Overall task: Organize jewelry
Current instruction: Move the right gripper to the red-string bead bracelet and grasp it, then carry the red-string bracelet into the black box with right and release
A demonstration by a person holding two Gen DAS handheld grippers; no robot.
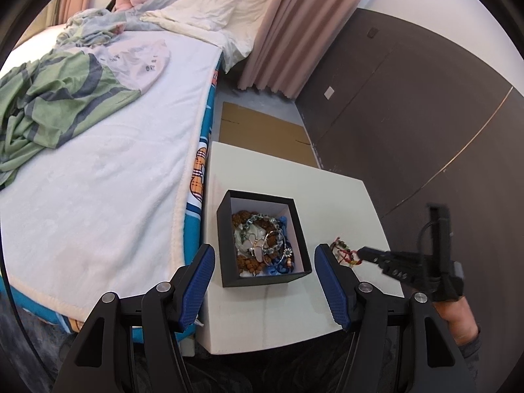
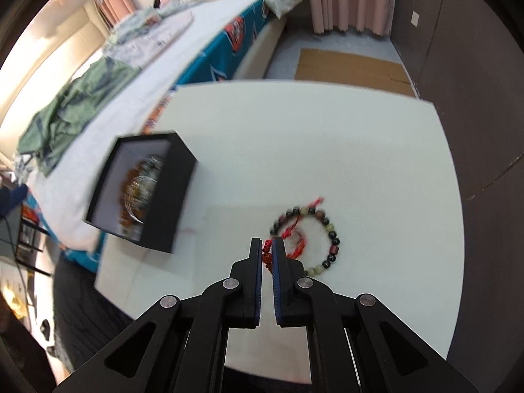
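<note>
- Left wrist view: we see the left gripper (image 1: 263, 273) hovering with its blue-padded jaws spread wide and nothing between the pads, straddling the open black square cardboard box (image 1: 226, 245) on the white table (image 1: 330, 193). The box already carries a heap of brown beaded strands, glass beads, thin bangles and a pale pendant. To the right, the right gripper (image 1: 362, 252) reaches the red cord of a beaded bracelet (image 1: 344, 253) lying on the table just beside the box. A bed with a white blanket (image 1: 108, 177) runs along the table's left edge.
- Right wrist view: we see the right gripper (image 2: 268, 245) closed tight on the bracelet's red knotted cord (image 2: 267, 255), while the loop of dark, green and reddish round beads (image 2: 327, 245) rests on the table to its right. The box (image 2: 177, 190), blurred here, stands well apart to the left.
- We judge the bracelet light, limp and apt to swing; the beads look smooth and slippery, so the knotted cord is the sounder hold.
</note>
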